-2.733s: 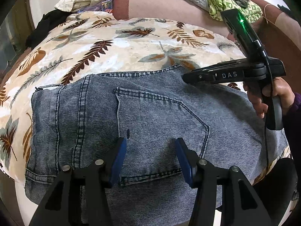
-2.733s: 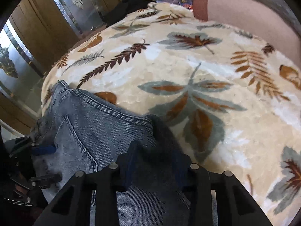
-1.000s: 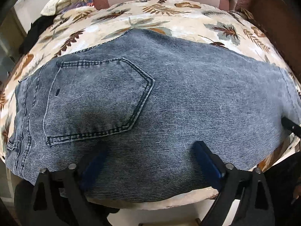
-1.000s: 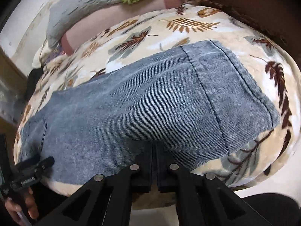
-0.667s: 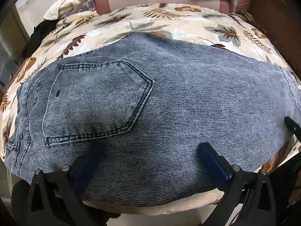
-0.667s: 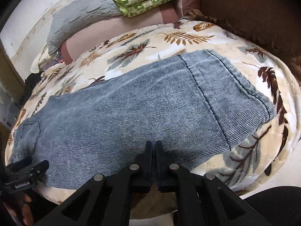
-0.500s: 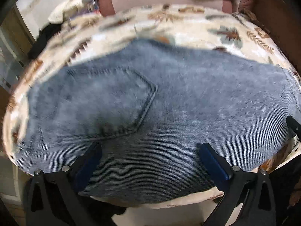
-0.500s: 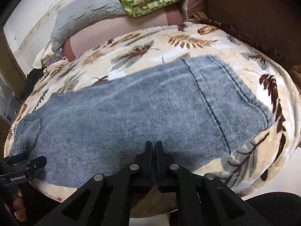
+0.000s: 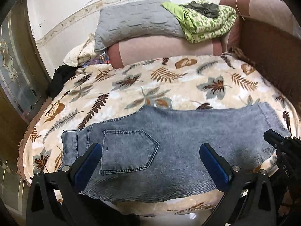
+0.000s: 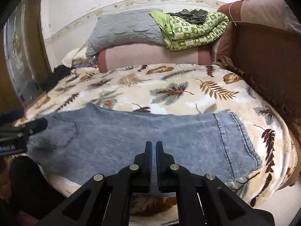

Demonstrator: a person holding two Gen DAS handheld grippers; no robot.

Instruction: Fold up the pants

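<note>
Behind the folded pants (image 9: pixel 169 150), a grey pillow (image 9: pixel 137 24) and seemingly green quilt (image 9: pixel 205 24).

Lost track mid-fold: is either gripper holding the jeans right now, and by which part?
Neither holds anything. The left gripper is open above the jeans, and the right gripper is shut with nothing between its jaws.

Pants (image 9: pixel 169 150): matt ribbed denim cloth, plush leaf-print blanket (image 9: pixel 150 86) beyond the claws, quilted grey pillow (image 9: pixel 135 24) farther off
</note>
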